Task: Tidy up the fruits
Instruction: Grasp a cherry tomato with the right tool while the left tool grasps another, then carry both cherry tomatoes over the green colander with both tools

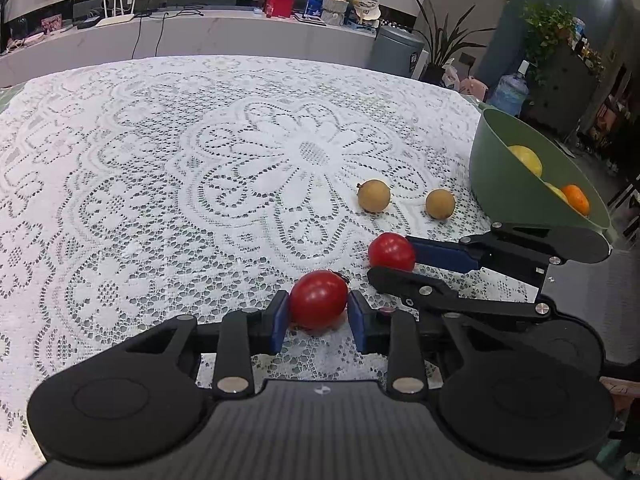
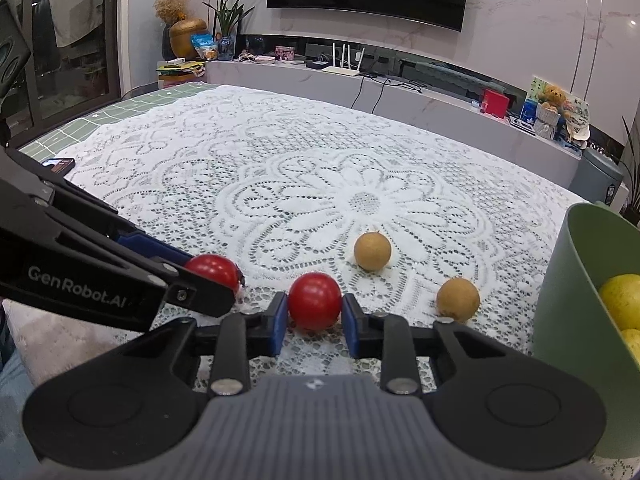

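1. While both claws sit low over the lace-covered table (image 1: 160, 160), each is pinching one red fruit; judged from this, the step in hand is the grasp, with lifting not yet begun.
2. The left claw (image 1: 319, 312) has its blue pads pressed against both sides of a red fruit (image 1: 319, 299), which rests on the cloth at the near edge.
3. The right claw (image 2: 315, 314) grips a second red fruit (image 2: 315, 301) the same way, just right of the first.
4. Two brown fruits lie loose beyond the claws: one (image 2: 372, 251) farther off, one (image 2: 458, 298) nearer and to the right.
5. A green bowl (image 2: 568, 280) stands at the far right, holding yellow fruit (image 2: 622, 300) and, seen from the left wrist, an orange one (image 1: 576, 199).
6. Likely next: lift each red fruit clear and carry it right to the bowl, keeping the claws apart.
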{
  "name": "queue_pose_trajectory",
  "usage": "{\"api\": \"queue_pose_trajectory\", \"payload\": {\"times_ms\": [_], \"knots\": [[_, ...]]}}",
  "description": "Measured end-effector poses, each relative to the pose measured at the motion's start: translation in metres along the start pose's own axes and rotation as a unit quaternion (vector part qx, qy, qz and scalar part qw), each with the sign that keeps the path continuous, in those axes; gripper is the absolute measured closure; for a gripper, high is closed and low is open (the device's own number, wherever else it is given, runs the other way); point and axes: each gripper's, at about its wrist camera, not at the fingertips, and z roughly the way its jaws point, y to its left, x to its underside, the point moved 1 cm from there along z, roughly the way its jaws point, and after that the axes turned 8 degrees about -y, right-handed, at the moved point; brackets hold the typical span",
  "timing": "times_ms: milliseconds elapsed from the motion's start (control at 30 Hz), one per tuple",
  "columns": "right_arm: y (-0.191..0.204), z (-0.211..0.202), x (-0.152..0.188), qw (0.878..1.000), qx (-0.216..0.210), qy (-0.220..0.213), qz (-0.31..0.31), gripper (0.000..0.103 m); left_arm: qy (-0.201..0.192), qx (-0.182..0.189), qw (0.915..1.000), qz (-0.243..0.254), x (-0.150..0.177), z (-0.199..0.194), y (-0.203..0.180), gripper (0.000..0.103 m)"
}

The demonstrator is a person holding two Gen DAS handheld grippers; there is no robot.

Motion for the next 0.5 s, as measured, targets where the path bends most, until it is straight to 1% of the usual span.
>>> {"api": "queue_pose_trajectory", "payload": {"times_ms": [233, 500], "knots": [[-0.002, -0.003, -0.002, 1.000, 0.005, 0.002, 0.011, 0.078, -0.001, -0.003, 1.0000, -0.005, -0.001, 0.000, 0.000, 0.069], [-0.005, -0.017, -0.004, 1.000, 0.017, 0.002, 0.020, 0.079, -0.013, -0.005, 0.9999, -0.004, -0.004, -0.008, -0.003, 0.069]]}}
